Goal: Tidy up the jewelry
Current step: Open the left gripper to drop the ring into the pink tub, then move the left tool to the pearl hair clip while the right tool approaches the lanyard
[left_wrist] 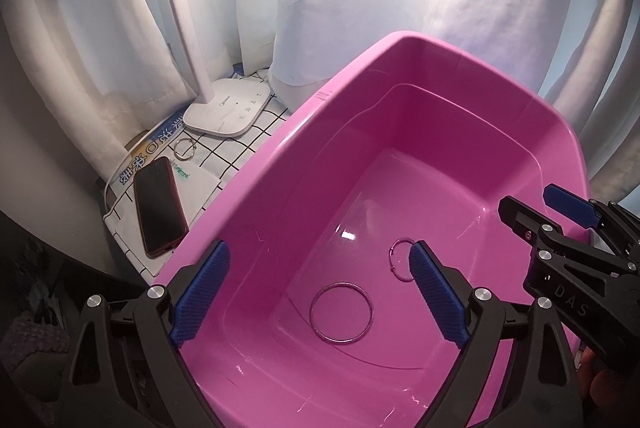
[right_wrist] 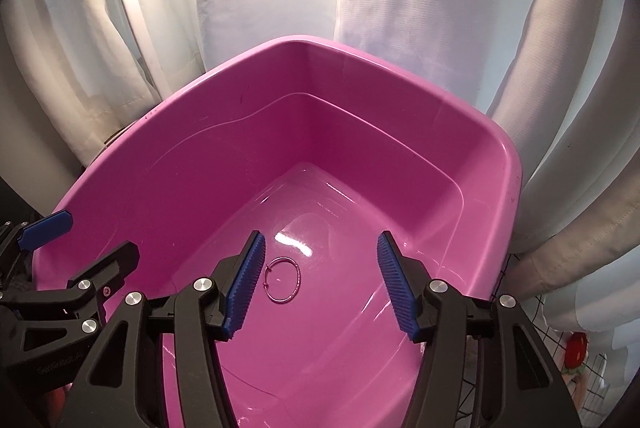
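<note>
Nearby, phone point(left_wrist: 160, 205) and lamp point(left_wrist: 228, 107) flank the basin point(left_wrist: 280, 163) — both grippers released, empty

You can read "DAS" in pale capitals on the black body of the right tool point(left_wrist: 532, 211), at the right edge of the left wrist view. The white lamp base point(left_wrist: 228, 105) carries a small grey brand mark, too small to make out. Beside that base, a paper point(left_wrist: 138, 163) shows blue Chinese characters.
</note>
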`<state>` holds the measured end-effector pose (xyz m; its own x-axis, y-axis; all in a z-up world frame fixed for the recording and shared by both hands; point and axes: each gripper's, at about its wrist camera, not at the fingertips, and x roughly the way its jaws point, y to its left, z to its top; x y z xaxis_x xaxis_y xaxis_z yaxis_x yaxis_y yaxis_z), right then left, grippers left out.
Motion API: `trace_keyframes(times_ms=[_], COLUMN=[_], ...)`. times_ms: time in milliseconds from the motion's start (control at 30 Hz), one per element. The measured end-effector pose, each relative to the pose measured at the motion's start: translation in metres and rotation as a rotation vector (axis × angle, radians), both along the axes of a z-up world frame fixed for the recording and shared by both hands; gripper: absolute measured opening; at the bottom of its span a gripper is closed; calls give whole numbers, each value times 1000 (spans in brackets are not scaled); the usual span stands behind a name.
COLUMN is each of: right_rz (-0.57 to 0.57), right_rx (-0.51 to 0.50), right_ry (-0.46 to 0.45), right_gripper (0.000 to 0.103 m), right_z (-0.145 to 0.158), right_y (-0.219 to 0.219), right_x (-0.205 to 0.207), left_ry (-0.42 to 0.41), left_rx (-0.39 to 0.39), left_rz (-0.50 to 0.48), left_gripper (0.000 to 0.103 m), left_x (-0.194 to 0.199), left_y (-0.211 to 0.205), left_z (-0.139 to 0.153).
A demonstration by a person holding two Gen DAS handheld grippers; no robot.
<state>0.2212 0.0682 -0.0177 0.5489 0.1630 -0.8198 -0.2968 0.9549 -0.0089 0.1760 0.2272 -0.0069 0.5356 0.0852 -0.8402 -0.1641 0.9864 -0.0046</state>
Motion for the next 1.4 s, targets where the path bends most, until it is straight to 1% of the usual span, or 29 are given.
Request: trace_keyframes(times_ms=[133, 233, 367, 467, 600, 767, 1000, 1067, 1200, 1400], right_rz=[-8, -11, -38, -70, -128, -198, -240, -242, -240, -201], right_rx=[14, 41, 83, 92, 100, 114, 103, 95, 102, 118], right_ry=[-25, -63, -118, -156, -178, -162, -103, -77, -30, 5], right_gripper=[56, 56, 56, 59, 60, 60, 60, 60, 60, 60], right_z=[11, 29, 57, 73, 80, 71, 37, 24, 2, -25], right_y=[-10, -23, -55, -82, -120, -167, -215, -224, -238, -240], right_x=[-5, -15, -37, -60, -92, -137, -189, -199, -212, -224], left_ry=[-19, -37, -77, -109, -130, -114, -111, -102, -63, -24], left_rx=[1, -3, -12, -18, -40, -46, -60, -62, -34, -33], left_rz=[2, 4, -11, -39, -77, -116, -158, -174, -197, -195], left_gripper=[91, 91, 91, 92, 92, 92, 92, 92, 92, 92], left_x=[-3, -7, -18, -29, -46, -71, -117, -128, -142, -156], left_y=[-2, -5, -19, -36, -63, -101, -143, -155, -177, -193], left_z=[7, 14, 30, 42, 51, 54, 52, 48, 36, 18])
